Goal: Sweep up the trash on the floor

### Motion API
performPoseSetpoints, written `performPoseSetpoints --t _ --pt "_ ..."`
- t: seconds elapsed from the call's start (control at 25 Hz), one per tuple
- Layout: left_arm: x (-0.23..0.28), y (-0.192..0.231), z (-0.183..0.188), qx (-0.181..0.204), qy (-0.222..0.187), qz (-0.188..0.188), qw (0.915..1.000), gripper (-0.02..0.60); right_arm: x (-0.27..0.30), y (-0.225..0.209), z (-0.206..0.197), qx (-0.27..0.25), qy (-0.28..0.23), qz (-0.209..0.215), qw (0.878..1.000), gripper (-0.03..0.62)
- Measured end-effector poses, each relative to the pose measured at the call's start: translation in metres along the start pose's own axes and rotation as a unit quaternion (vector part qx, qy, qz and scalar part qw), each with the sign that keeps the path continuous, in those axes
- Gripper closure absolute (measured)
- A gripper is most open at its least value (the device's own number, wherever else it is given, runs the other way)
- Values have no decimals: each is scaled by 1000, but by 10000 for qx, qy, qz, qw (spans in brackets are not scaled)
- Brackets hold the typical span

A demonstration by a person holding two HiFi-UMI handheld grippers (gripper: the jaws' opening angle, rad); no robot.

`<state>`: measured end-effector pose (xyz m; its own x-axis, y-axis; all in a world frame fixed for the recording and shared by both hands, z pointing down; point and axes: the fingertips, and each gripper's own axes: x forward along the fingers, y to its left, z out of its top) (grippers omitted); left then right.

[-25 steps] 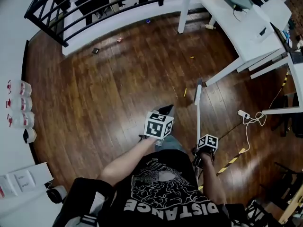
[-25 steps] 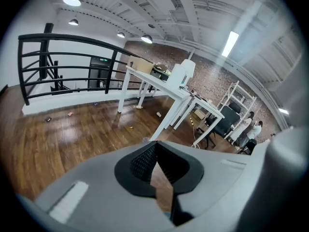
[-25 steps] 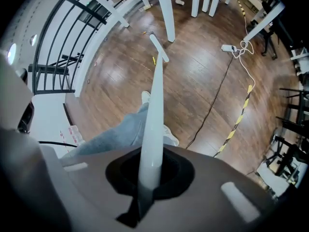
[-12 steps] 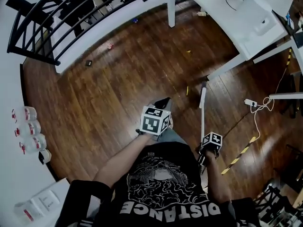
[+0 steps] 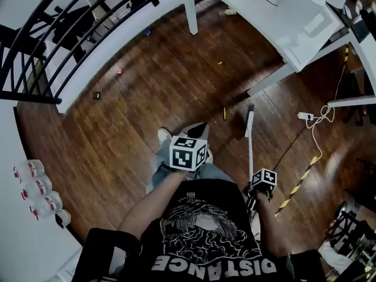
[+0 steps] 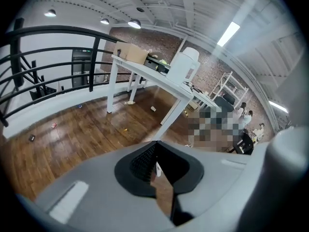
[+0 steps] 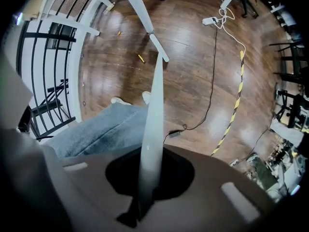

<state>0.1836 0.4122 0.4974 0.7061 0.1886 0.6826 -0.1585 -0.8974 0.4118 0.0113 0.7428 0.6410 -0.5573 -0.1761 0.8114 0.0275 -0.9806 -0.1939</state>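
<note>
The right gripper (image 7: pixel 147 187) is clamped on the white pole of a broom (image 7: pixel 152 115), which runs straight out from between its jaws to a head resting on the wooden floor (image 5: pixel 147 98) ahead. Just left of that head lies a short yellow scrap (image 5: pixel 224 113). Further out in front, past it, a smaller yellow bit (image 5: pixel 220 63) sits near the leg of the white table (image 5: pixel 276 10).

The left gripper (image 6: pixel 155 151) is held level, left of the right one, with its jaws drawn together at the tips and nothing gripped that I can make out. Off to its left, along the foot of the black railing (image 5: pixel 64 34), more litter is scattered well apart: a red piece (image 5: pixel 120 70), a dark piece (image 5: pixel 96 95) and a blue piece (image 5: pixel 146 32).

Far out to the left of both grippers, three plastic bottles (image 5: pixel 35 187) with red labels lie against the wall; their contents cannot be told. On the table ahead of the left gripper stand a cardboard box (image 6: pixel 131 53) and a white tub (image 6: pixel 184 65), insides hidden. Right of the broom, a white power strip (image 5: pixel 304 116) trails its cable across the floor.
</note>
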Motion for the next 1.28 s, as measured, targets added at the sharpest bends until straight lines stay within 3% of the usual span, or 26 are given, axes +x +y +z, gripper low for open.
performPoseSetpoints --t 0.24,0.4,0.56,0.88,1.08,1.28 --pt "29 33 27 127 323 -348 9988 577 8 40 3 457 37 61 9989 594" --pt "47 58 51 488 676 -689 9941 577 19 85 0 1014 8 292 9944 594" --pt "55 82 73 799 917 -998 9875 577 28 132 3 1532 -12 576 9865 594" --pt "53 137 104 1015 1198 -1312 9788 577 45 228 4 2485 110 1284 9600 594" --pt "48 171 123 1069 1191 -1358 9777 577 55 277 32 2447 285 1259 9610 594" --pt "38 208 132 1074 1177 -1178 9802 577 61 312 58 2514 479 1356 9571 594"
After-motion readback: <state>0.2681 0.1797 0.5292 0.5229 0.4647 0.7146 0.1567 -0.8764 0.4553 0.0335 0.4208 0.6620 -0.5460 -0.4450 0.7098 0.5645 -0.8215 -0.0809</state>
